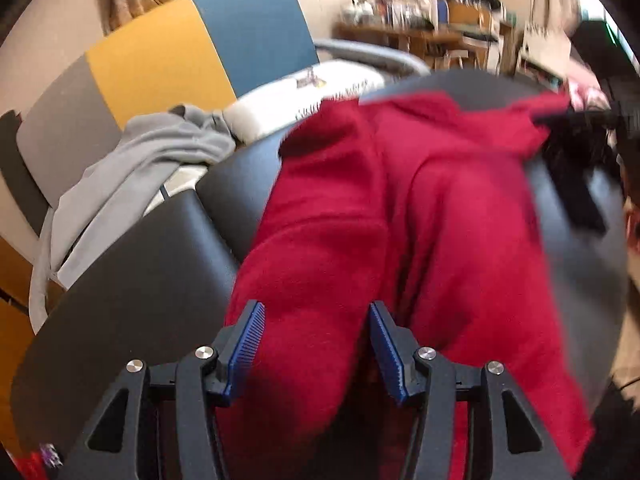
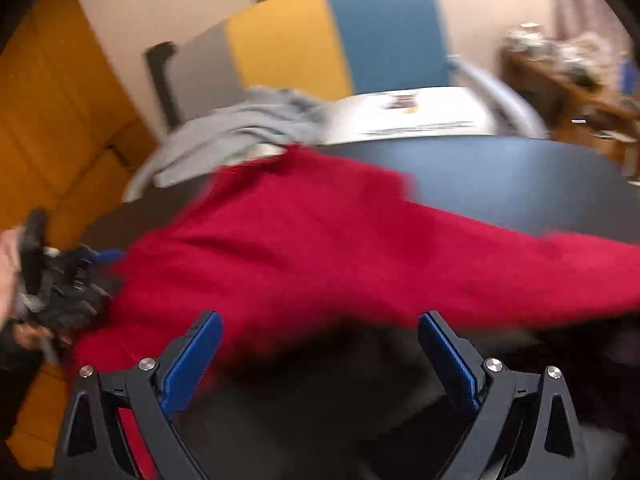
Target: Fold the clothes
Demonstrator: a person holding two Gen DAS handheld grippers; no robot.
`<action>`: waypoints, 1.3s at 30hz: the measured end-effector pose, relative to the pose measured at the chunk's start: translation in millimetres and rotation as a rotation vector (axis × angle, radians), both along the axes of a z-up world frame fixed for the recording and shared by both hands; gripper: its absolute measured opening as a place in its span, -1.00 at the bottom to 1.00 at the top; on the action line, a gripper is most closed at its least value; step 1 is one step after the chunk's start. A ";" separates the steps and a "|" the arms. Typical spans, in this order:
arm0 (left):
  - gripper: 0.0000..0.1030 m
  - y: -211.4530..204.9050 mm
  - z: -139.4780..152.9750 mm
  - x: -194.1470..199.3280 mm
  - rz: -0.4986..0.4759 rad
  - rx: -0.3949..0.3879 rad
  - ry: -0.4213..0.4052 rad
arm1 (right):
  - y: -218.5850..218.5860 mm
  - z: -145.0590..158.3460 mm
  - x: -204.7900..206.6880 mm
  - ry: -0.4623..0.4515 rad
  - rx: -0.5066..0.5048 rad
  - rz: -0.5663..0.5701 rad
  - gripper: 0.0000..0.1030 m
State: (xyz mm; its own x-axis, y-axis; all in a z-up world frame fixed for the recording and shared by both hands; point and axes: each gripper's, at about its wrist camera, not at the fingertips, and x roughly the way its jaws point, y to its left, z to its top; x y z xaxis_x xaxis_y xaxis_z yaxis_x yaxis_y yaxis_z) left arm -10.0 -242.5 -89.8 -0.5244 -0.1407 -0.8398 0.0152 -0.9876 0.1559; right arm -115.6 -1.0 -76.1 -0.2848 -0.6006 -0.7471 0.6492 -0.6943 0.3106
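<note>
Red fleece garment [image 1: 440, 208] lies spread across the dark bench [image 1: 152, 280], bunched in long ridges, one end trailing off toward the right in the right wrist view [image 2: 520, 256]; no neat folded stack visible, so folding of it looks unfinished, though motion blur hides edges and I cannot tell whether a first fold is already in; left gripper [image 1: 316, 344] sits low over the near part of the red cloth, fingers apart, cloth between them but not pinched; right gripper [image 2: 320, 356] spread wide just short of the near hem, holding nothing; in the left wrist view the right gripper shows as a dark blur at the far right corner of the garment [image 1: 576, 152]; grey garment [image 1: 132, 168] heaped unfolded at the bench's far left edge, near the red one, likely left to fold; white printed cushion [image 1: 304, 96] behind it; chair back in grey, yellow and blue panels [image 1: 160, 60]; cluttered wooden shelf [image 1: 440, 28] well apart, no obstacle.
</note>
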 end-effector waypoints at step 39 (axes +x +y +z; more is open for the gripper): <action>-0.55 -110.4 -8.4 160.8 0.462 0.819 0.146 | -41.4 -50.2 59.1 -0.615 -0.416 0.243 1.00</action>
